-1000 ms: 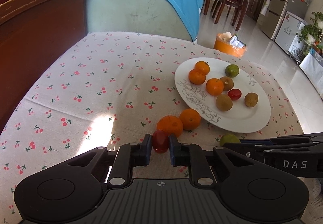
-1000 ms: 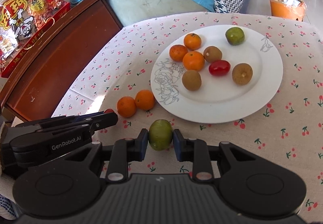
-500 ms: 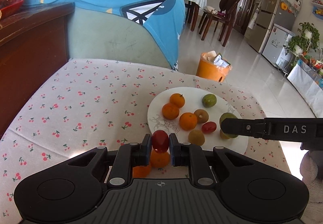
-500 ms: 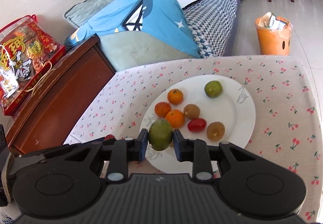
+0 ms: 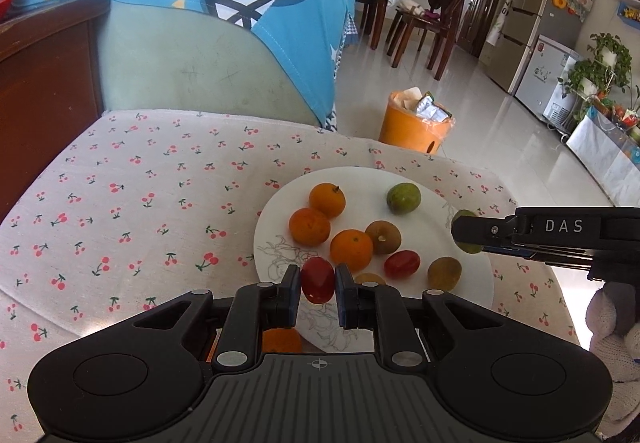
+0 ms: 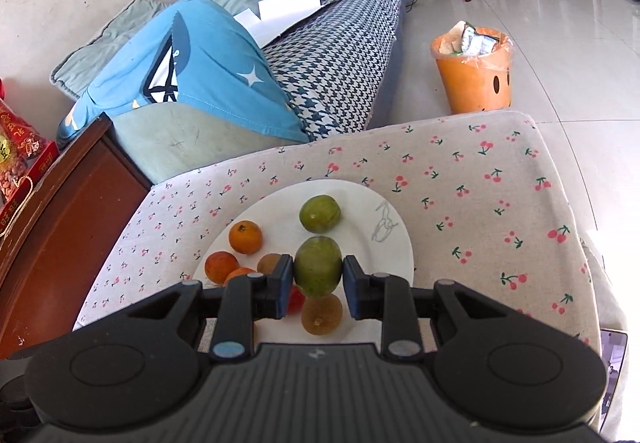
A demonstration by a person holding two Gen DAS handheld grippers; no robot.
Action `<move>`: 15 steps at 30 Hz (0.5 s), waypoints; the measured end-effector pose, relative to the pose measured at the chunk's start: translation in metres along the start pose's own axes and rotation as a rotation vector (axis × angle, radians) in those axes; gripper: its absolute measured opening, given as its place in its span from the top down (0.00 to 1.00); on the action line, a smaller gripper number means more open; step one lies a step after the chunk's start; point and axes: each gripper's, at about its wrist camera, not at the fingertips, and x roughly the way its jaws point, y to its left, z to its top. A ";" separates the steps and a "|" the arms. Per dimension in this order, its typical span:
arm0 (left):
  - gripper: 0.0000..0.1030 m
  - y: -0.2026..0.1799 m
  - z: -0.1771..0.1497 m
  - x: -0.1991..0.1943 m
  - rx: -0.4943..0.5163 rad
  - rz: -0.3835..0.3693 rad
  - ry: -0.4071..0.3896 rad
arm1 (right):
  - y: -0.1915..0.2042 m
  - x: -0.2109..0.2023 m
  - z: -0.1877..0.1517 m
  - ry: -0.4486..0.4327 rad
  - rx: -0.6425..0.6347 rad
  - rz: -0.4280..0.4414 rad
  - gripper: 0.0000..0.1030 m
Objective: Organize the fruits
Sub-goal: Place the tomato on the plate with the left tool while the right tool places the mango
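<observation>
A white plate (image 5: 276, 211) on the cherry-print tablecloth holds oranges (image 5: 327, 200), a green fruit (image 5: 403, 197), brown fruits (image 5: 383, 236) and a red fruit (image 5: 401, 264). My left gripper (image 5: 317, 287) is shut on a red fruit (image 5: 317, 285) and holds it above the plate's near left edge. My right gripper (image 6: 317, 275) is shut on a green fruit (image 6: 317, 270) above the plate (image 6: 384, 243); it also shows in the left wrist view (image 5: 472, 231) at the plate's right side. An orange (image 5: 281, 340) lies on the cloth under the left gripper.
A wooden cabinet (image 5: 44, 91) stands to the left of the table and a sofa with a blue cushion (image 5: 224, 3) behind it. An orange bin (image 5: 416, 123) stands on the floor beyond the table's far edge. Chairs and a fridge are far off.
Both grippers have lifted their fruits from the cloth and moved forward over the plate. The right gripper now holds the green fruit above the plate's right part.
</observation>
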 end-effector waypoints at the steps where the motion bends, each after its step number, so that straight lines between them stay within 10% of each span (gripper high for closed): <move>1: 0.85 0.000 0.000 0.002 -0.002 0.003 0.002 | 0.000 0.001 0.000 0.000 0.000 -0.004 0.73; 11: 0.83 -0.002 0.000 0.017 -0.015 -0.001 0.015 | -0.002 0.012 -0.004 0.018 0.014 -0.018 0.71; 15: 0.59 -0.002 0.005 0.012 -0.029 -0.002 0.000 | -0.002 0.009 -0.003 0.010 0.017 -0.009 0.71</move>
